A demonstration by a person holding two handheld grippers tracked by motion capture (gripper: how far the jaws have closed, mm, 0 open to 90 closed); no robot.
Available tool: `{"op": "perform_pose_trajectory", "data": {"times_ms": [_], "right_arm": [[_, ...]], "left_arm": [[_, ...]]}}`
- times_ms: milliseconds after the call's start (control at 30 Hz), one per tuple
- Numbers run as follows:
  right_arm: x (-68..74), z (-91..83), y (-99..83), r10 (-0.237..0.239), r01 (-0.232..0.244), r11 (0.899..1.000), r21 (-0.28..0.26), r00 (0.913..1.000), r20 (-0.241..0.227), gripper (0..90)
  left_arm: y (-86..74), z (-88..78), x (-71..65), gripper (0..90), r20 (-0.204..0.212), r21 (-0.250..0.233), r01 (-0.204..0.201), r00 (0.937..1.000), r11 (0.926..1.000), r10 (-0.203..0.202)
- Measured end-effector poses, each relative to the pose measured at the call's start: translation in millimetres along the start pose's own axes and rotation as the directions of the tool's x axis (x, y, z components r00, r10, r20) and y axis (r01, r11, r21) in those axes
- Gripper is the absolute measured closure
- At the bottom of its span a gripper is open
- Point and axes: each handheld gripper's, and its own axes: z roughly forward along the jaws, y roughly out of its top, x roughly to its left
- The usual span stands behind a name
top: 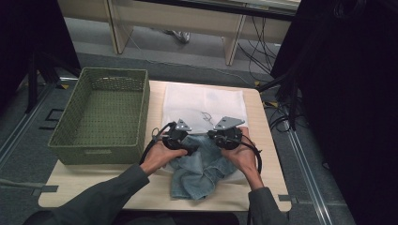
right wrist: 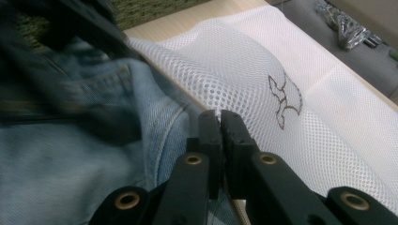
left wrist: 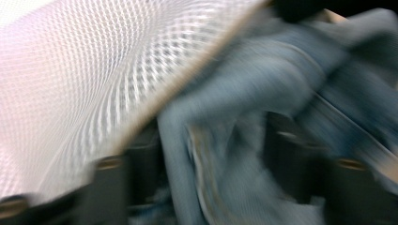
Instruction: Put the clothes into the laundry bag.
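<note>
High view shows denim jeans (top: 199, 171) bunched at the white mesh laundry bag's (top: 204, 103) near edge; right gripper (right wrist: 220, 123) pinches the mesh shut, left gripper (top: 180, 138) straddles denim with parted jaws, so stuffing likely needs a firm regrip.

Soft, faded blue denim is seen in the jeans (top: 199, 171), a fine white open mesh in the laundry bag (top: 202, 103), coarse green wickerwork in the basket (top: 101, 115), pale matt wood in the counter (top: 253, 192), and matt black plastic in the tongs (right wrist: 219, 123).
</note>
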Motion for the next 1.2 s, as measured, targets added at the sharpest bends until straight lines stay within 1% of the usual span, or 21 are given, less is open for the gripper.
{"op": "perform_pose_trajectory", "data": {"times_ms": [133,167,233,333,400,433,467,500,567,633,700,733,767,800,833,900,1000,1033,1067,1133,1200], "right_arm": [[-1.4,-2.6,1.5,-0.013,0.013,1.000,-0.017,0.9999,0.011,88.6],[-1.5,-2.9,1.6,-0.013,0.013,1.000,-0.020,0.9998,0.012,88.5],[-1.3,-3.7,1.7,-0.018,0.019,1.000,-0.020,0.9996,0.021,88.6],[-0.8,-3.8,3.0,-0.014,0.014,1.000,-0.021,0.9999,0.008,88.5],[0.3,-4.4,4.6,-0.032,0.032,0.999,-0.021,0.9994,0.011,88.6],[1.2,-5.2,5.6,-0.025,0.026,0.999,-0.025,0.9995,0.021,88.6],[2.7,-6.0,7.0,-0.019,0.019,1.000,-0.021,0.9998,0.009,88.5],[2.8,-6.6,8.3,-0.031,0.032,0.999,-0.031,0.9994,0.017,88.6],[3.9,-7.2,10.1,-0.042,0.043,0.999,-0.034,0.9990,0.017,88.6],[4.4,-8.0,11.8,-0.052,0.052,0.998,-0.042,0.9986,0.011,88.6],[3.9,-10.2,12.2,-0.033,0.034,0.998,-0.045,0.9993,0.019,88.6],[3.1,-10.9,12.2,-0.030,0.031,0.998,-0.048,0.9994,0.016,88.7],[1.3,-11.0,12.2,-0.039,0.039,0.998,-0.058,0.9991,0.016,88.7],[0.7,-10.9,11.7,-0.021,0.021,0.998,-0.054,0.9998,0.000,88.7],[0.3,-10.7,11.1,-0.027,0.028,0.998,-0.052,0.9996,0.008,88.7],[1.3,-8.5,8.6,-0.029,0.030,0.999,-0.039,0.9995,0.012,88.6],[1.4,-4.1,5.1,-0.039,0.039,0.999,-0.020,0.9992,0.000,88.7],[1.8,-4.3,4.4,-0.022,0.022,1.000,-0.019,0.9998,0.001,88.7],[2.3,-5.5,4.0,-0.012,0.012,1.000,-0.011,0.9999,0.002,88.7],[-0.1,-5.7,4.4,-0.039,0.040,0.999,-0.030,0.9992,0.003,88.7],[-0.2,-6.8,4.5,-0.029,0.030,0.999,-0.028,0.9994,0.017,88.7]], "left_arm": [[-12.9,-45.9,-2.8,19.9,-0.029,-0.023,-0.032,0.9991,0.9992,0.031],[-20.1,-56.1,0.8,18.2,-0.057,-0.010,-0.023,0.9981,0.9997,0.022],[-34.0,-61.9,3.9,16.9,-0.060,0.013,0.030,0.9978,0.9995,-0.029],[-54.3,-47.5,2.9,19.1,0.012,0.087,0.107,0.9940,0.9905,-0.108],[-56.0,-32.8,-1.2,28.7,0.013,0.108,0.071,0.9972,0.9916,-0.073],[-52.0,-24.0,-1.8,39.2,0.021,0.094,0.043,0.9988,0.9947,-0.045],[-46.8,-16.3,-1.1,56.0,0.023,0.067,0.044,0.9987,0.9968,-0.045],[-40.2,-9.1,-0.5,67.1,0.024,0.047,0.071,0.9972,0.9964,-0.072],[-26.0,0.9,1.3,75.2,0.022,0.026,0.071,0.9972,0.9971,-0.072],[-10.2,6.9,3.4,77.4,0.018,0.007,0.066,0.9976,0.9978,-0.066],[3.9,9.1,10.8,78.9,-0.018,-0.036,0.053,0.9984,0.9980,-0.053],[9.0,11.7,16.5,80.0,-0.060,-0.053,0.034,0.9975,0.9980,-0.037],[11.2,16.1,20.9,81.2,-0.104,-0.060,0.039,0.9935,0.9974,-0.045],[10.2,21.8,26.1,81.0,-0.123,-0.053,0.039,0.9913,0.9979,-0.045],[6.9,27.8,28.5,79.5,-0.109,-0.031,0.068,0.9915,0.9972,-0.071],[-1.0,29.2,26.0,71.9,-0.057,-0.037,0.119,0.9909,0.9921,-0.121],[-8.3,7.6,18.6,49.1,-0.056,-0.034,0.091,0.9941,0.9952,-0.093],[-11.7,-2.9,17.7,40.5,-0.044,-0.031,0.098,0.9941,0.9947,-0.100],[-17.3,-15.7,16.5,36.0,-0.026,-0.041,0.118,0.9925,0.9921,-0.119],[-27.5,-31.5,12.4,26.2,-0.003,-0.034,0.136,0.9907,0.9901,-0.136],[-37.7,-35.2,3.0,22.1,0.032,0.008,0.103,0.9941,0.9946,-0.104]]}}
